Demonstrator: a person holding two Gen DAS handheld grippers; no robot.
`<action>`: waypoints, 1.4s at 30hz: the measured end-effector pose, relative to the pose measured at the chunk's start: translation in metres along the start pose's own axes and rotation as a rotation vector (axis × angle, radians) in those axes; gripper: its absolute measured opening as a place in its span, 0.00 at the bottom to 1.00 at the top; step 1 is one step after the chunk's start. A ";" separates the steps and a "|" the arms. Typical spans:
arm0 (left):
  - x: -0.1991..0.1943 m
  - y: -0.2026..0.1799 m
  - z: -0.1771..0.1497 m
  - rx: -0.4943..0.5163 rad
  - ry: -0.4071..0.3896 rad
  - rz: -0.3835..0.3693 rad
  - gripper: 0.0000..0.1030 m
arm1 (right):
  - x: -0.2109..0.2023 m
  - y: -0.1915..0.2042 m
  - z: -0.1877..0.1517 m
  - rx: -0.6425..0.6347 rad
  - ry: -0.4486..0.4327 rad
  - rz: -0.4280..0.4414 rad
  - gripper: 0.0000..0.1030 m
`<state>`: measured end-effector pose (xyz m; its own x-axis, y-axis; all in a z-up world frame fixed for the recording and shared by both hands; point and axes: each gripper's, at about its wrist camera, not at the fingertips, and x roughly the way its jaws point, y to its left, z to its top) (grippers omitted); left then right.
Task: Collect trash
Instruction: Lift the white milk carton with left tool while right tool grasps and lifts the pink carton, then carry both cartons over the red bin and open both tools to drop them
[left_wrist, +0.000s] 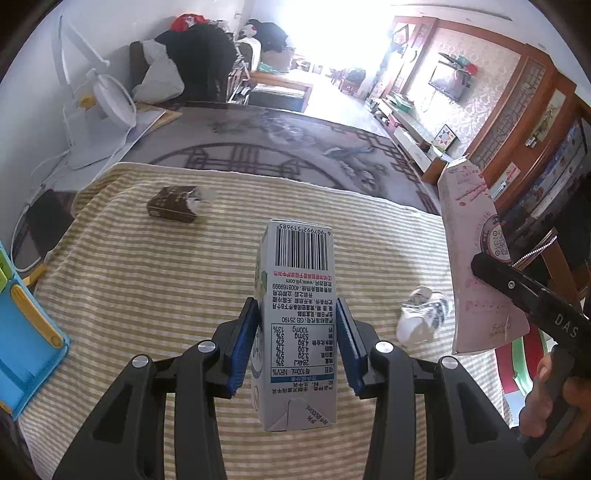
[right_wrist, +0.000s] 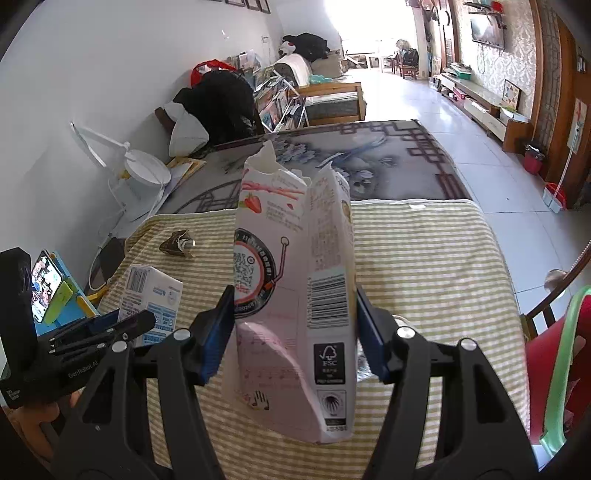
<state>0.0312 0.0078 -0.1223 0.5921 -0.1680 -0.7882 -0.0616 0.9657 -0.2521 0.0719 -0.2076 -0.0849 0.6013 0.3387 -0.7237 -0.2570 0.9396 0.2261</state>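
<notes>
Crumpled wrapper (left_wrist: 424, 314): L cam only

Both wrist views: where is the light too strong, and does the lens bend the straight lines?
Left wrist view: the far window area is blown out to white and hides detail there; the barcode on the white milk carton stays sharp. Right wrist view: glare is smaller, at the far doorway; the striped tablecloth edges curve from fisheye distortion, with dark corners.
</notes>
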 end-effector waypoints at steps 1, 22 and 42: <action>-0.001 -0.004 0.000 0.003 -0.002 0.001 0.38 | -0.003 -0.003 -0.001 -0.002 -0.005 -0.002 0.58; -0.037 -0.135 -0.013 -0.013 -0.116 0.088 0.38 | -0.071 -0.102 -0.002 -0.078 -0.033 0.113 0.58; -0.059 -0.221 -0.024 -0.012 -0.182 0.141 0.38 | -0.116 -0.170 0.000 -0.102 -0.081 0.168 0.58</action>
<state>-0.0090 -0.2005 -0.0332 0.7117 0.0082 -0.7024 -0.1628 0.9746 -0.1535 0.0462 -0.4061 -0.0394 0.6015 0.4968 -0.6256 -0.4315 0.8611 0.2689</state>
